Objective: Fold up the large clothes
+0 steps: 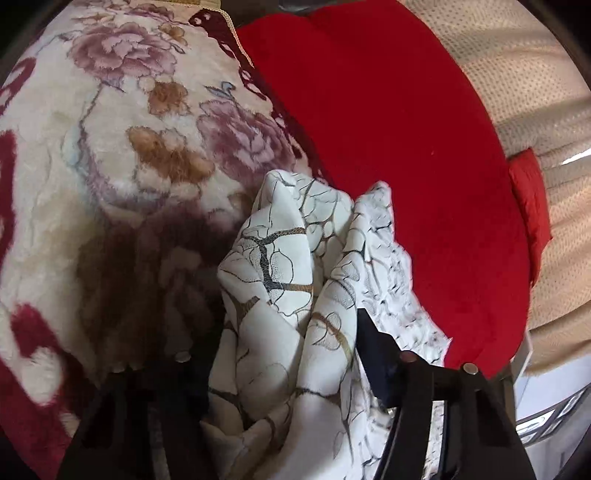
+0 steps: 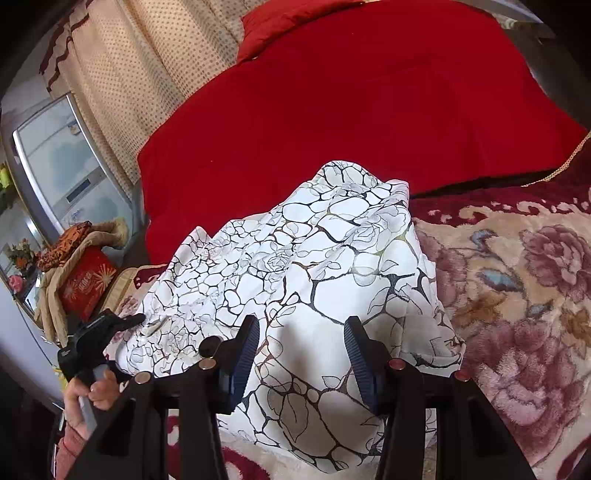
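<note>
On the bed, two large covers are lying side by side: one red quilt (image 2: 351,122) is spreading over the far part, and one plush floral blanket (image 2: 517,295) in cream, mauve and dark red is covering the near part, a gold-trimmed edge running where the two are meeting. One white garment (image 2: 295,266) printed with black-veined rose outlines is resting bunched on the floral blanket, its far tip reaching the near edge of the red quilt. One dotted beige curtain (image 2: 122,85) is hanging beyond the bed's far side, and one red pillow (image 2: 280,26) is sitting at the quilt's far edge against it. Off the bed's left side, one red box (image 2: 86,280) is standing with a tan cloth draped over it. The right gripper (image 2: 301,350) is hovering over the garment with its two ribbed fingers (image 2: 356,354) standing apart, cloth lying between them but not being pinched. The left gripper (image 1: 295,332) is holding a gathered fold of the same garment, which is rising in a bunch between its two fingers; whether the pads are pressing it cannot be told, as one finger is blurred. One hand (image 2: 86,397) is gripping that tool's handle at the garment's left edge.
</note>
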Demonstrator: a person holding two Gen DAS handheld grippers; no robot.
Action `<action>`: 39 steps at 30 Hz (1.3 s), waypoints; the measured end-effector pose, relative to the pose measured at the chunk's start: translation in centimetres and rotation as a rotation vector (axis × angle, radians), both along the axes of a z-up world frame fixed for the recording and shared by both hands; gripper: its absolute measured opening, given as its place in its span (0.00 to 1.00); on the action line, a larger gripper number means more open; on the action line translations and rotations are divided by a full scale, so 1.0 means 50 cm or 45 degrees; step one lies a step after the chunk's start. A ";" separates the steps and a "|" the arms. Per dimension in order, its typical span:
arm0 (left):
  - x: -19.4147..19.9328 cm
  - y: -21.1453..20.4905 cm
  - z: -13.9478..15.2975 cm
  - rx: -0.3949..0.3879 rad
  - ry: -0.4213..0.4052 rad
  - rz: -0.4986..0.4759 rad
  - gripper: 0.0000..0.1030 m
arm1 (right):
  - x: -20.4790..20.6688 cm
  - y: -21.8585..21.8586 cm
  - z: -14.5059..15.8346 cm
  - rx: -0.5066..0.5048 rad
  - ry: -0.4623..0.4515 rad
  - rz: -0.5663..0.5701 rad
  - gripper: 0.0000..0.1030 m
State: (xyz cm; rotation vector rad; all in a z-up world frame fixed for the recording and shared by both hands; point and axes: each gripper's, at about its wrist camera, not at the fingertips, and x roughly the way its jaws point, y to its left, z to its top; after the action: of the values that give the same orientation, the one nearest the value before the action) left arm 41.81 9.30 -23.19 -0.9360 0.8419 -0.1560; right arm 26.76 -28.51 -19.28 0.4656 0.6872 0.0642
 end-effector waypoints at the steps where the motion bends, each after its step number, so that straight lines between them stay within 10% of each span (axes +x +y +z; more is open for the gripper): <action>1: -0.001 -0.001 0.002 -0.012 -0.012 -0.003 0.61 | 0.001 0.000 -0.001 0.000 0.001 -0.002 0.50; 5: 0.019 -0.007 0.003 -0.085 -0.056 -0.075 0.90 | 0.014 0.000 -0.006 -0.001 0.008 -0.013 0.50; 9: 0.045 -0.016 0.011 -0.055 -0.042 -0.163 0.91 | 0.034 0.001 -0.016 -0.005 0.032 -0.012 0.50; 14: 0.057 -0.028 0.022 0.066 -0.001 -0.204 0.35 | 0.046 0.004 -0.018 -0.024 0.031 -0.017 0.49; 18: 0.052 -0.039 0.038 0.087 -0.056 -0.217 0.33 | 0.064 -0.006 -0.009 0.013 0.004 -0.016 0.39; 21: 0.072 -0.040 0.009 0.019 -0.036 -0.240 0.59 | 0.091 -0.016 0.007 0.043 -0.027 -0.022 0.28; 26: 0.074 -0.032 0.004 0.012 -0.038 -0.220 0.29 | 0.151 -0.022 0.017 0.054 -0.028 -0.035 0.25; 32: 0.052 -0.067 0.066 0.191 -0.166 -0.247 0.20 | 0.245 -0.044 -0.098 0.226 0.276 -0.003 0.15; 39: -0.038 -0.172 0.208 0.506 -0.422 -0.405 0.19 | 0.227 -0.064 -0.102 0.306 0.256 0.013 0.12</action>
State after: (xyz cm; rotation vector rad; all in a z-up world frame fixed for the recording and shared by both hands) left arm 39.89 0.69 -12.79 -0.3843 0.6743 -0.3923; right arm 38.13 -31.69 -24.38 0.7060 0.8841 0.1111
